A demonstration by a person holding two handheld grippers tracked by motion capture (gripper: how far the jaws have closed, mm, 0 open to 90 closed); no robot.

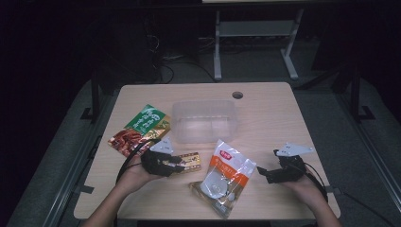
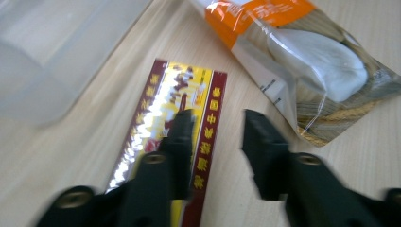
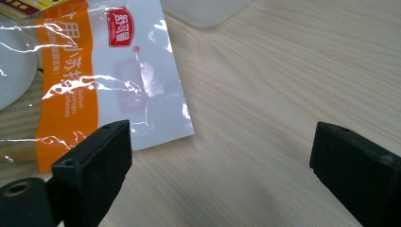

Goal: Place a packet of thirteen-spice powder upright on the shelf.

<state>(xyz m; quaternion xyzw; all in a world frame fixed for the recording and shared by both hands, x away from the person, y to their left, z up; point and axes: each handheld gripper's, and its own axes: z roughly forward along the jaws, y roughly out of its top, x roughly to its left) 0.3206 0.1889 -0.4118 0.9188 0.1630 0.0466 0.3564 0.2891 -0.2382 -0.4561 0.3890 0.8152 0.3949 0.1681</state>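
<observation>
My left gripper is open at the front left of the table. Its tips are at a small yellow-and-red packet. In the left gripper view one jaw lies over the flat packet and the other is over bare wood beside it, with the gripper gripping nothing. A white-and-orange clear bag lies front centre, with round white pieces inside. My right gripper is wide open just right of the bag. The bag's corner is near its left jaw, and bare wood lies between the jaws.
A clear plastic container stands at the table's middle, beyond both packets. A green-and-red packet lies at the left. A cable hole is near the far edge. Bare wood extends to the right of the container.
</observation>
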